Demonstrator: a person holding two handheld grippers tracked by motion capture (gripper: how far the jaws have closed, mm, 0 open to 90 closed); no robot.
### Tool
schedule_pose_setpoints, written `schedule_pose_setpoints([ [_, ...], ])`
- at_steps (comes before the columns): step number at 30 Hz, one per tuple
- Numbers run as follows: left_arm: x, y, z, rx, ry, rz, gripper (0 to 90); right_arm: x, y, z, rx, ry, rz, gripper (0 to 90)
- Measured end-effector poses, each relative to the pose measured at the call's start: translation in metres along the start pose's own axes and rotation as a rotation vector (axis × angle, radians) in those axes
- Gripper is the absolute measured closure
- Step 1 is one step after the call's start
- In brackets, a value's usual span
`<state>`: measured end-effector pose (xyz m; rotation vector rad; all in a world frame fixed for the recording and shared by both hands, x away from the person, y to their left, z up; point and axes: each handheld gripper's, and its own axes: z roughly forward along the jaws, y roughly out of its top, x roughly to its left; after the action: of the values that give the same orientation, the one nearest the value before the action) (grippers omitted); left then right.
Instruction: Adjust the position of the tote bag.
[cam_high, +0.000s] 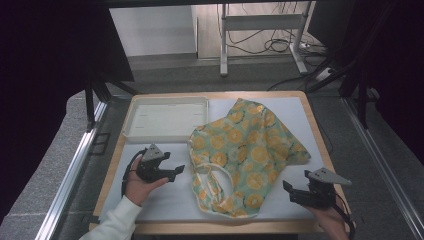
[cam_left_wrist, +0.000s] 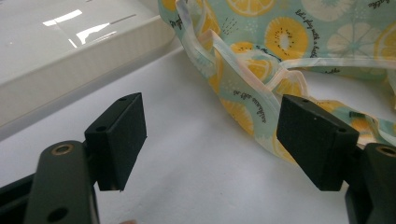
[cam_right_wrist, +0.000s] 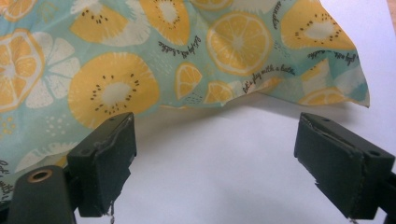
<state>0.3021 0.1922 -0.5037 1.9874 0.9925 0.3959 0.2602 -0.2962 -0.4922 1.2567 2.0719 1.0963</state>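
A green cloth printed with orange and lemon slices (cam_high: 245, 150) lies crumpled on the white mat, its pale straps curling at the near edge. My left gripper (cam_high: 179, 173) is open just left of the cloth, held in a hand with a white sleeve. In the left gripper view the cloth (cam_left_wrist: 280, 56) with its strap edge lies ahead of the open jaws, nothing between them. My right gripper (cam_high: 290, 192) is open at the near right, short of the cloth's right edge. In the right gripper view the cloth (cam_right_wrist: 187, 60) lies beyond the empty jaws.
A shallow white tray (cam_high: 135, 131) stands empty at the back left, close to the cloth's upper left; its wall (cam_left_wrist: 93, 60) is near my left gripper. The white mat (cam_high: 320, 120) covers a wooden table. A metal frame and cables stand beyond the table.
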Motion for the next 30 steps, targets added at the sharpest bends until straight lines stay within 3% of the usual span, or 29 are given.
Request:
schedule_pose_setpoints([
  [12, -0.001, 0.0, 0.001, 0.005, -0.003, -0.008, 24.5, 0.006, 0.002, -0.002, -0.012, 0.005, -0.029, 14.2],
  [18, -0.011, 0.001, 0.001, -0.005, 0.017, 0.043, 25.9, 0.007, 0.002, 0.001, -0.006, 0.035, -0.033, 14.2],
  [22, -0.02, 0.002, 0.008, 0.025, 0.031, 0.074, 23.8, 0.005, 0.005, -0.001, -0.04, 0.042, -0.036, 15.3],
  [30, -0.03, 0.014, 0.011, 0.039, 0.035, 0.067, 25.2, 0.007, 0.003, 0.001, -0.042, 0.06, -0.042, 15.4],
])
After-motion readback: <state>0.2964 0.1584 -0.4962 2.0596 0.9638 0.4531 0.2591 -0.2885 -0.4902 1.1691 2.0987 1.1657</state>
